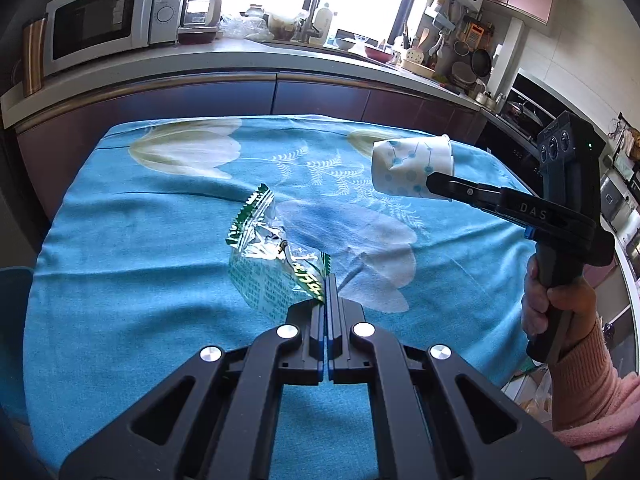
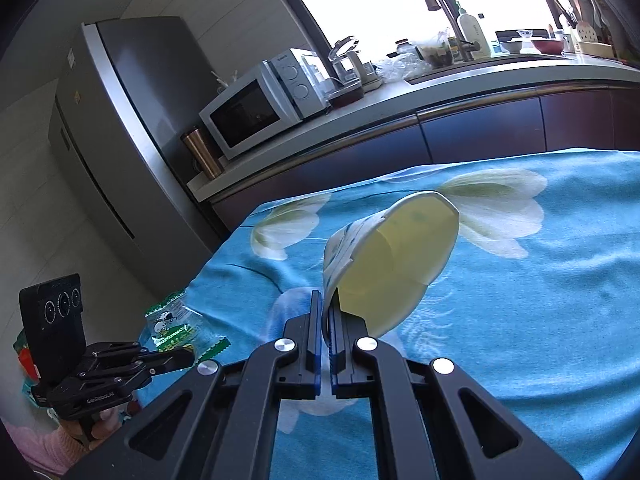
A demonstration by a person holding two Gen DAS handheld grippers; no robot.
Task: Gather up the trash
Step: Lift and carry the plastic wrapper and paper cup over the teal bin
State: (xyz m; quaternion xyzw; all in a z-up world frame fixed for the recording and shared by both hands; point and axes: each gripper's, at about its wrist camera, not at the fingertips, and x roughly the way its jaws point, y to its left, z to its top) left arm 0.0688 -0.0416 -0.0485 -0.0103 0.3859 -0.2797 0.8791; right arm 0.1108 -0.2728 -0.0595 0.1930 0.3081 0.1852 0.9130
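Note:
My left gripper [image 1: 327,280] is shut on the corner of a clear and green plastic wrapper [image 1: 268,256], held above the blue flowered tablecloth [image 1: 140,240]. The wrapper also shows in the right wrist view [image 2: 176,326], with the left gripper [image 2: 188,356] at the lower left. My right gripper [image 2: 329,300] is shut on the rim of a squashed white paper cup [image 2: 392,264] with blue dots, held in the air over the table. In the left wrist view the cup [image 1: 412,168] and right gripper [image 1: 436,184] are at the right.
A kitchen counter [image 1: 248,60] runs behind the table with a microwave [image 1: 104,20], a copper tumbler [image 1: 32,56], a kettle, a sink and utensils. A grey fridge [image 2: 120,140] stands left of the counter. A stove [image 1: 528,120] is at the right.

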